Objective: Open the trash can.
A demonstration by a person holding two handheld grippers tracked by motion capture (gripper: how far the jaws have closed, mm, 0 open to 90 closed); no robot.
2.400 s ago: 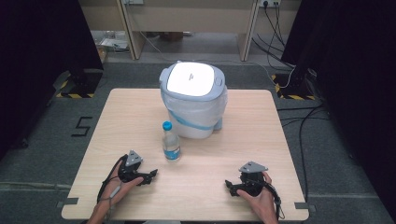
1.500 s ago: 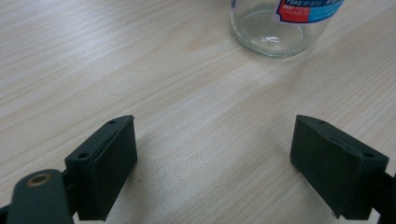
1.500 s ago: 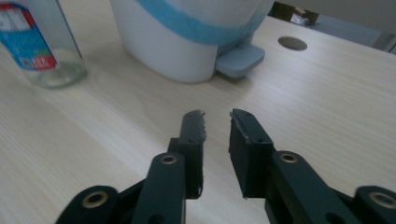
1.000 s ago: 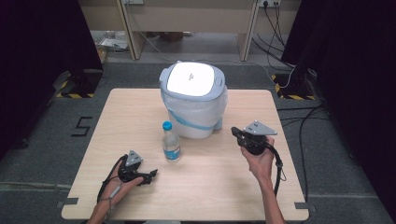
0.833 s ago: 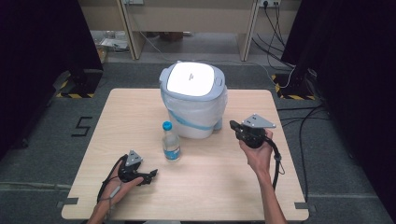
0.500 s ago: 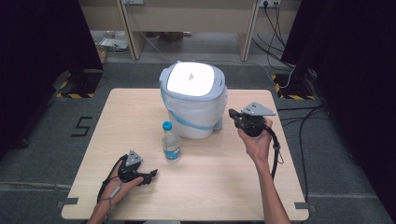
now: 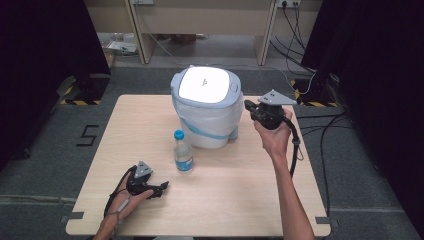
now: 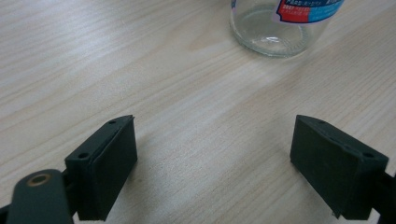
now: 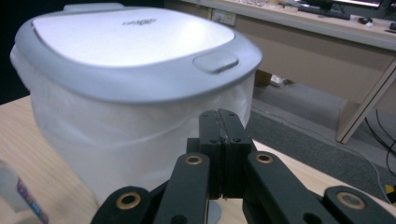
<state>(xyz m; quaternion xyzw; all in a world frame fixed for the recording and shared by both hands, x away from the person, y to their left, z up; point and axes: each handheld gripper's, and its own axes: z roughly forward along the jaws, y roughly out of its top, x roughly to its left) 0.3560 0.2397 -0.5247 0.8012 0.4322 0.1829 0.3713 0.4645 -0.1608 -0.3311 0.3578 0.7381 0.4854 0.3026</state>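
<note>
Bin (image 7: pixel 207 112) w/ white liner sits at the far-middle of the table (image 7: pixel 150 125), lid (image 7: pixel 205 84) shut. Right gripper view adds what the high view can't: a raised push-tab (image 9: pixel 215 61) on the lid's near rim, liner bulging out under the rim. Right gripper (image 7: pixel 248 105) held up off the table just beside the bin's right side, near lid height, jaws pressed flat together w/ nothing between; tips aim at the bin, small gap left. Forearm reaches up from the near edge, wrist bent, cable hanging below the hand.

Bottle (image 7: pixel 183 152), blue cap, stands upright in front of the bin's left-front corner, just apart from it. Left gripper view catches its clear base & red-blue label (image 8: pixel 306 9).

Left gripper (image 7: pixel 164 187) lies low at the table's near-left, jaws spread wide, bare wood between them, bottle ahead. Open tabletop to the left & along the near-right.
</note>
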